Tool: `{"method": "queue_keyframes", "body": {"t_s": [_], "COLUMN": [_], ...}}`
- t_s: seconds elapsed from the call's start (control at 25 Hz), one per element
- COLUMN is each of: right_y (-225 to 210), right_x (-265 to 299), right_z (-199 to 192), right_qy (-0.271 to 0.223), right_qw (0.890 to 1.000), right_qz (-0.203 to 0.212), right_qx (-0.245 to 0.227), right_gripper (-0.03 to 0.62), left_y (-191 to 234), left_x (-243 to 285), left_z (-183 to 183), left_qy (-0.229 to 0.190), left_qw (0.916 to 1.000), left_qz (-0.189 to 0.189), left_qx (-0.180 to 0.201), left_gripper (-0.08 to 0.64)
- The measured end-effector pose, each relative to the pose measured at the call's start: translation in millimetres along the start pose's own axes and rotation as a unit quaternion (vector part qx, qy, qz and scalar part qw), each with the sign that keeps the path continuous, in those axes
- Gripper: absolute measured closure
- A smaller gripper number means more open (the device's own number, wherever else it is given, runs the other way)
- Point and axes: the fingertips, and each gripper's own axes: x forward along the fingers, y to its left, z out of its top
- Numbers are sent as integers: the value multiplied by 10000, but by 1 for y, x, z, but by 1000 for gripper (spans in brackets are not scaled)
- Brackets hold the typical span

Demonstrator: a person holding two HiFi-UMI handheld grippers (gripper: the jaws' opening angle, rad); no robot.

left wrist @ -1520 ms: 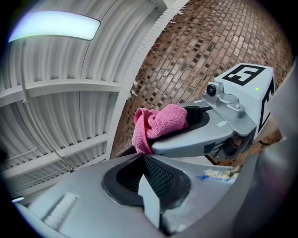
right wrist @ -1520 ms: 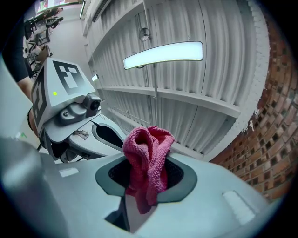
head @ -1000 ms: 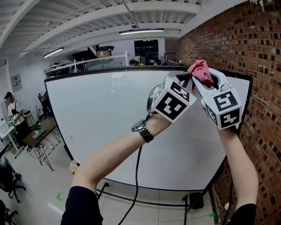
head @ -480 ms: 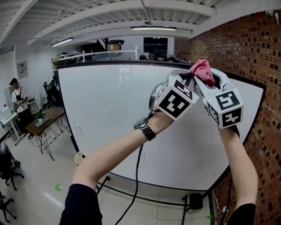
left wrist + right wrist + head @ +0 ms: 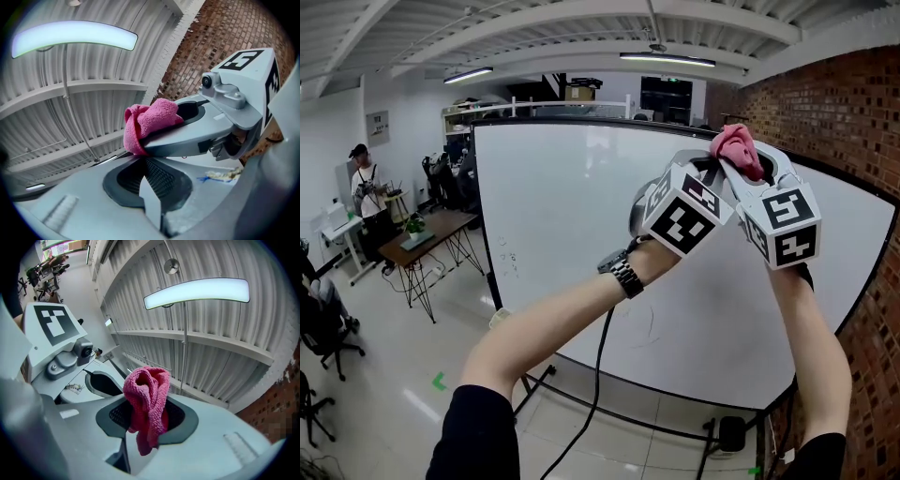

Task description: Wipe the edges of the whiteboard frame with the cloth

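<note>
The whiteboard has a thin black frame and fills the middle of the head view. I hold both grippers up by its top edge on the right. My right gripper is shut on a crumpled pink cloth, which bulges out past its jaws. My left gripper sits just left of it, jaws closed with nothing between them, tip almost touching the cloth. In the left gripper view the right gripper lies across just above the left gripper.
A brick wall runs close along the right. A black cable hangs from the left gripper. Far left stand a person, a desk and an office chair. Ceiling lights hang overhead.
The whiteboard has shifted to the right in the head view, showing more of the room at left. Both grippers keep the same pose side by side, the cloth still held.
</note>
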Motion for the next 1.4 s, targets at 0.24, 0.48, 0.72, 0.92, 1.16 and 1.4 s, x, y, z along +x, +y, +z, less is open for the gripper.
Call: {"method": "queue_keyframes", "body": {"t_s": [0.24,0.48,0.72,0.92,1.16,1.4], "right_y": [21,34,49,62,96,130], "right_x": [14,25,53,76,118,159], "right_z": [21,23,11,18,40,58], "right_qy": [-158,-236,-342,-489,-689,-818], "right_qw": [9998,9993,9974,9956,9954,9960], "right_qz": [44,140,282,360,366,257], "right_qx": [119,265,562,715,552,234], "right_gripper": [466,465,465,465,465,465], "left_y": [22,34,53,76,121,166], "left_x": [-23,-32,-31,-41,-63,-79], "left_z": [-7,-20,-50,-61,-89,-117], "left_qy": [136,299,522,459,291,257], "left_qw": [9997,9989,9980,9980,9971,9976], "left_qz": [179,321,339,416,547,615], "left_qx": [-72,-161,-72,-114,-436,-163], "left_gripper": [563,563,563,563,563,563]}}
